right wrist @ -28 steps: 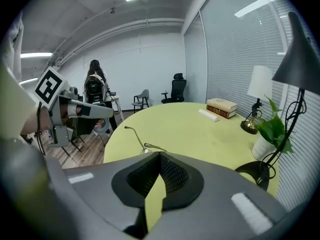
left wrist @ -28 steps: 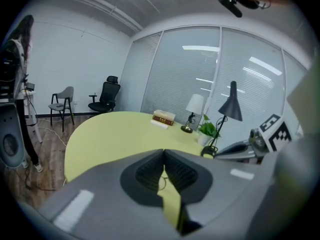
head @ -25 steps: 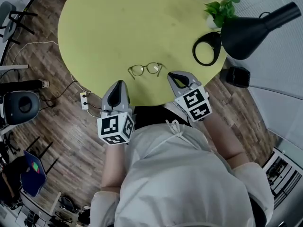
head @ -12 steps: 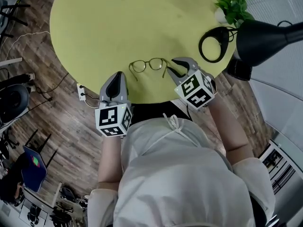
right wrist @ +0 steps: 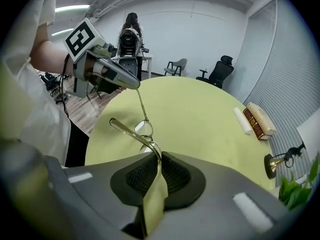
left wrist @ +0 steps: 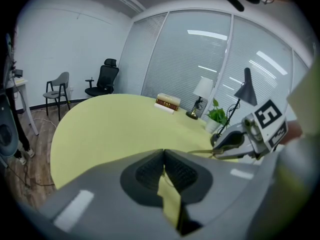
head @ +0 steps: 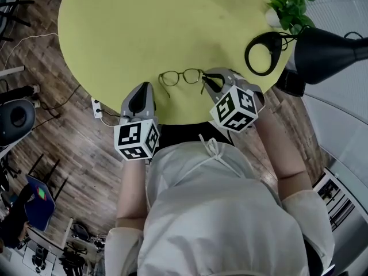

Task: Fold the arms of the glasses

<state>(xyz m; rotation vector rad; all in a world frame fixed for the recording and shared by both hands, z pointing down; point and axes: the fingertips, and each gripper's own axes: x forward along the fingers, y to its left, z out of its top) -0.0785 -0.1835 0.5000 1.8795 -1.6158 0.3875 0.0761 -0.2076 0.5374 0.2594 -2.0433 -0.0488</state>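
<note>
Thin gold-rimmed glasses (head: pixel 181 76) lie with both arms spread near the front edge of the round yellow-green table (head: pixel 144 22). My right gripper (head: pixel 208 85) is at their right arm. Its jaws are closing, and the pads pinch that arm (right wrist: pixel 150 146) close to the hinge, with the lenses (right wrist: pixel 143 130) just beyond. My left gripper (head: pixel 142 91) is shut and holds nothing. It hovers by the table edge, a little left of the left arm's tip (head: pixel 167 94). From the left gripper view the right gripper (left wrist: pixel 235 140) shows with the arm running into it.
A black desk lamp (head: pixel 328 45) with a ring base (head: pixel 261 53) and a potted plant (head: pixel 290 10) stand at the table's right. Books (right wrist: pixel 260 119) and a small brass piece (right wrist: pixel 272 164) sit at the far side. A power strip (head: pixel 96 109) lies on the floor.
My right gripper rolled, dropped toward the glasses' right arm, opened around it and came together on it. The left gripper sank a little and stayed shut.
</note>
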